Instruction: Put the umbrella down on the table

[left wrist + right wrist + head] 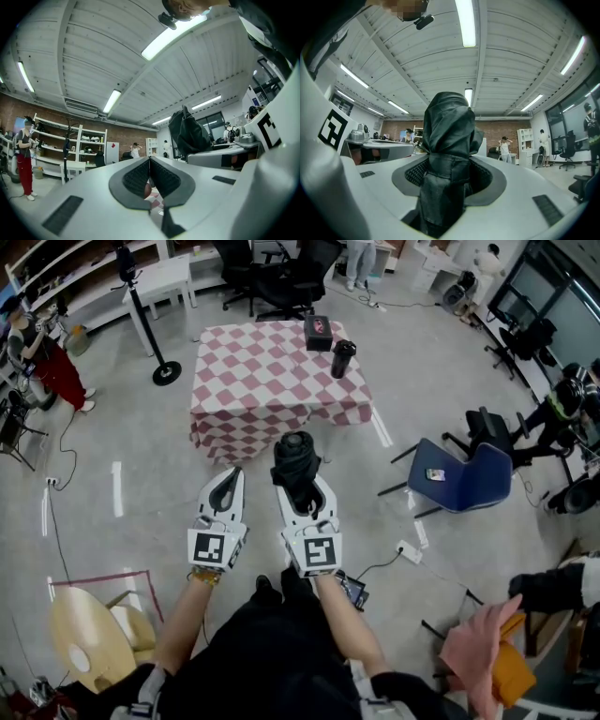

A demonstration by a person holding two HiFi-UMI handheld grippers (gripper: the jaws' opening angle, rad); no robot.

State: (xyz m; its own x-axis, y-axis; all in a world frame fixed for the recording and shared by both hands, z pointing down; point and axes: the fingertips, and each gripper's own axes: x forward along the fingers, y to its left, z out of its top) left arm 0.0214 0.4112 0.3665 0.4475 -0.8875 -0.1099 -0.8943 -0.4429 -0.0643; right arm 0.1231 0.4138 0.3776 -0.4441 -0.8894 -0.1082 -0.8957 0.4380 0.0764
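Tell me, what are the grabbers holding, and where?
The right gripper holds the folded black umbrella, with its jaws clamped round the wrapped body below the bunched end. The left gripper is shut and empty.

The umbrella (296,457) is black. The counter (253,381) is checked pink and white. The chair (483,474) is blue. The floor (141,484) is grey.
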